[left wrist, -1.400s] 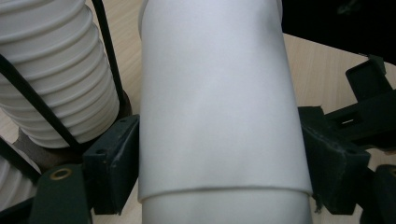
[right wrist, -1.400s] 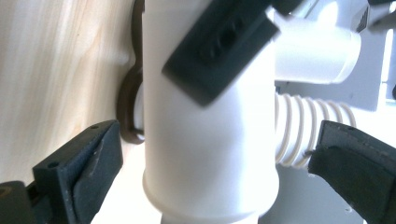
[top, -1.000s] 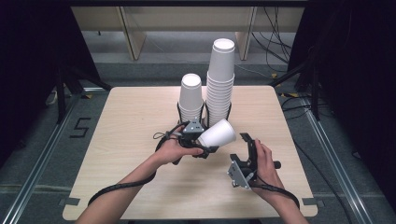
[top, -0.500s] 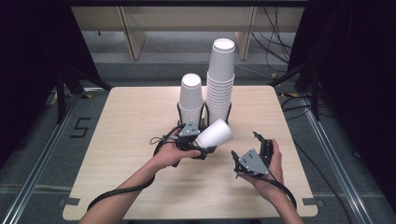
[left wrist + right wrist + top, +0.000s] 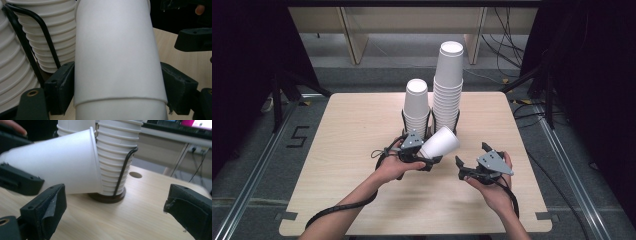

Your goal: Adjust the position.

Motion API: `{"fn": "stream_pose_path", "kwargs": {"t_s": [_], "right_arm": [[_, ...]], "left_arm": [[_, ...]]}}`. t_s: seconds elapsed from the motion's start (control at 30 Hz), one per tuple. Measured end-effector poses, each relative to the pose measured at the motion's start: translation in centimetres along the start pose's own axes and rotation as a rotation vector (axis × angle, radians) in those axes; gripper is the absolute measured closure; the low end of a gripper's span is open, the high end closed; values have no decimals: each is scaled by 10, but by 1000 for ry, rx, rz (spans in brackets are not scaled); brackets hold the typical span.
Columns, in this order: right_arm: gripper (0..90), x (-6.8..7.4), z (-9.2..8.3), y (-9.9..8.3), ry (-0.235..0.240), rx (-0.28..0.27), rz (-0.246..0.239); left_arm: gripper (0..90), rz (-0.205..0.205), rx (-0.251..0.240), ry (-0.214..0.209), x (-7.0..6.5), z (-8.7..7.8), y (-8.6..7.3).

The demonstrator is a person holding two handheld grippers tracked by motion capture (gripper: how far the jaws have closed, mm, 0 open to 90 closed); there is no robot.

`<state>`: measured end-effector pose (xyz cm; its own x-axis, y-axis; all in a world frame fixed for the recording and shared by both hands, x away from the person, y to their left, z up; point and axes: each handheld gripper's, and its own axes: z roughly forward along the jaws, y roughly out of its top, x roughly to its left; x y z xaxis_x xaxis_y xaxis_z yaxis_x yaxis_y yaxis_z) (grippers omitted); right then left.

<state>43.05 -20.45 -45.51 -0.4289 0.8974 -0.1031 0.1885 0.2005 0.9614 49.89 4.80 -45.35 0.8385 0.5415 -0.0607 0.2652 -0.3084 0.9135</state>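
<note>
My left gripper (image 5: 428, 152) is shut on a white paper cup (image 5: 439, 142) held on its side, its mouth toward the far right. In the left gripper view the cup (image 5: 117, 57) stands between both pads (image 5: 60, 85), and a rim line near its base suggests a second cup nested in it. To its right my right gripper (image 5: 471, 154) is open, pointing at the cup. Its jaws have just been opening and nothing is between them. In the right gripper view the tilted cup (image 5: 57, 162) lies ahead of those jaws (image 5: 115, 215), touching the tall stack (image 5: 115, 157).
Two stacks of white cups stand in black wire holders behind the grippers: a short one (image 5: 417, 107) and a taller one (image 5: 448, 85). The wooden table (image 5: 337, 150) has bare room left, right and in front. Dark floor and cables surround it.
The right gripper has shifted slightly away from the table's front edge and turned toward the cup. The left gripper and its cup have stayed put.
</note>
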Motion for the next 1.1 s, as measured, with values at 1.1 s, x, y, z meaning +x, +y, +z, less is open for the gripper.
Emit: {"fn": "stream_pose_path", "kwargs": {"t_s": [1.1], "right_arm": [[5,3,19,-2,181,-10,715]], "left_arm": [[210,12,-35,5,-8,11,-2]]}}
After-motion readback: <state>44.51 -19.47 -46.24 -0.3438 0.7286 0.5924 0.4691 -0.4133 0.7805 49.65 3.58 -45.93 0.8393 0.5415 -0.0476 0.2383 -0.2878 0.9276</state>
